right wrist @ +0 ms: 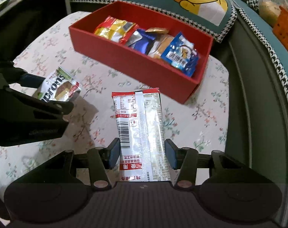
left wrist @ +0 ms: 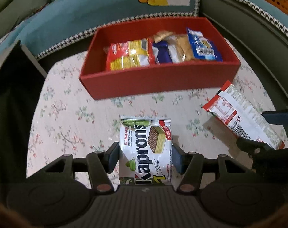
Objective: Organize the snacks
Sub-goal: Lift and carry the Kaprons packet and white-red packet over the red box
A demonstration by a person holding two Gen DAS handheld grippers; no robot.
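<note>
My left gripper point(left wrist: 145, 156) is clamped on one Kaprons wafer packet point(left wrist: 145, 148), its blue pads pressing the packet's two side edges; the packet hangs clear above the cloth, printed face toward my camera. My right gripper point(right wrist: 142, 153) is clenched the same way on one long red-and-white packet point(right wrist: 140, 131), seam and barcode side up, also lifted off the table. Each hand's load shows in the other hand's view, off to the side: the long packet at the right edge of the left view, the wafer packet at the left edge of the right view, with the black body of the other gripper beside it. The two packets are well apart.

Beyond both sits one red box point(left wrist: 159, 81) on the floral tablecloth point(left wrist: 68, 117), open on top. Inside I count roughly five snack packs lined up edge to edge: one red-and-yellow bag point(left wrist: 128, 55) at the left end, one dark blue pack point(left wrist: 163, 54), a couple of tan and white packs point(left wrist: 182, 49) whose borders I cannot separate cleanly, and one blue-and-white bag point(left wrist: 202, 47) at the right end. The box's left portion is bare.

Between my jaws and the near wall of the box lies only cloth. Behind the box is one teal cushion point(right wrist: 201, 1) with a yellow cartoon lion and a houndstooth border, resting on a green sofa point(right wrist: 258, 76). One orange perforated basket point(right wrist: 286, 28) sits at the far right.
</note>
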